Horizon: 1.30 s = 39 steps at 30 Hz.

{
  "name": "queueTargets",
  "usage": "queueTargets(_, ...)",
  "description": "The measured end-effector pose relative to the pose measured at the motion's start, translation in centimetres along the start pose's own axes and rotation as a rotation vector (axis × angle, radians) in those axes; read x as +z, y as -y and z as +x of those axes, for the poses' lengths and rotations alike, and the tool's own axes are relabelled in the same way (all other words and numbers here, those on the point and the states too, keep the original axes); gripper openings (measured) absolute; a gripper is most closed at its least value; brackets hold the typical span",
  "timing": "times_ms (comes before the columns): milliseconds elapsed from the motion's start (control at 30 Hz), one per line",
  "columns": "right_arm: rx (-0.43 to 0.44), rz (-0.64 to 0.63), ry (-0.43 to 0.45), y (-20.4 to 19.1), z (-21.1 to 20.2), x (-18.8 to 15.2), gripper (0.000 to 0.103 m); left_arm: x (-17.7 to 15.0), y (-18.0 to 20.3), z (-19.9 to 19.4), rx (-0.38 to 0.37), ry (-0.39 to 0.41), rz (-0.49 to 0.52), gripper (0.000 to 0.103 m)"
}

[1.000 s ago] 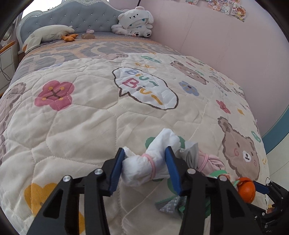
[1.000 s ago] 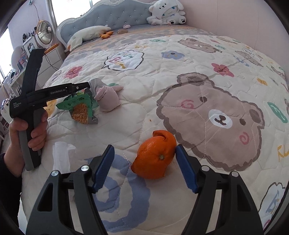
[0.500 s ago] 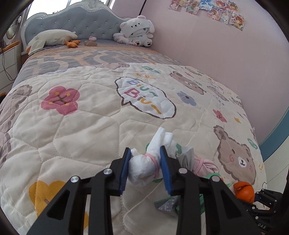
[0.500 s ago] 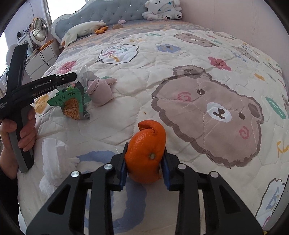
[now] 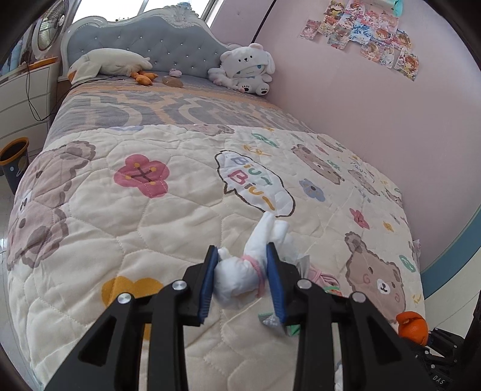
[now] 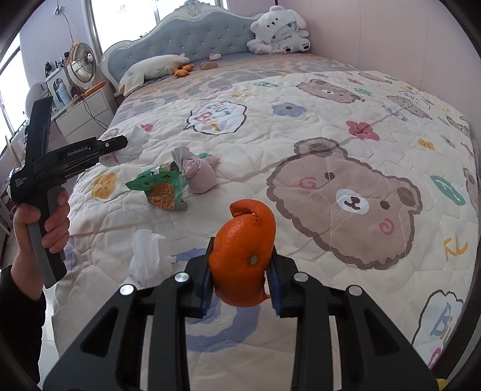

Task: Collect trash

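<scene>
- Orange peel (image 6: 244,255) sits pinched between the blue pads of my right claw (image 6: 240,270); the jaws are drawn in tight on its sides and it hangs clear of the quilt (image 6: 300,144), a curl of rind sticking up from its top.
- White tissue bundle (image 5: 240,278), cinched with a pink band, is squeezed in my left claw (image 5: 240,279); both pads press into it and its loose ends poke out past the fingertips.
- From the right wrist view I see my left hand (image 6: 45,222) wrapped around the grey handle of that claw, holding the bundle up above the left side of the bed.
- On the quilt, a green snack wrapper (image 6: 159,186) lies flat, touching a pinkish-grey knotted rag (image 6: 198,173) just beside it on the right.
- A second crumpled white tissue (image 6: 147,258) rests near the foot edge of the bed, just left of my right claw.
- By the blue tufted headboard (image 6: 186,36) a white plush toy (image 6: 279,28) sits against the pink wall, well apart from the trash.
- A dark bin with an orange rim (image 5: 13,162) stands on the floor beside the bed, seen in the left wrist view.
</scene>
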State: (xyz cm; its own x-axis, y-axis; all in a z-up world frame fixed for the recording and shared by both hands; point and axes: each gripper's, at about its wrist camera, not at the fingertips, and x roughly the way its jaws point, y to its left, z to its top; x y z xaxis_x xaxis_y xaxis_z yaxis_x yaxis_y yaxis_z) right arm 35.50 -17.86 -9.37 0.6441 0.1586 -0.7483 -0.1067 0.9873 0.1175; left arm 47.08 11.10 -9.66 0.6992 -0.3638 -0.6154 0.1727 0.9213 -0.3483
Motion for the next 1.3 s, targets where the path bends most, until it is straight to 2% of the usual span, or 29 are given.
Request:
queueTargets(367, 0.035, 0.009, 0.075, 0.3, -7.2, -1.8, 0.029, -1.5, 2.6, -7.5, 0.036, 0.056, 0.032, 0.030)
queueTargets(667, 0.061, 0.018, 0.122, 1.1, -12.8, -3.7, 0.029, -3.5, 5.2, -11.7, 0.048, 0.070, 0.053, 0.030)
queueTargets(1067, 0.061, 0.017, 0.203, 2.5, -19.6, -6.2, 0.029, -7.8, 10.2, -16.9, -0.013, 0.081, 0.070, 0.031)
queueTargets(1300, 0.045, 0.028, 0.233, 3.9, -22.7, -7.7, 0.029, -10.1, 14.1, -19.7, -0.048, 0.090, 0.113, 0.031)
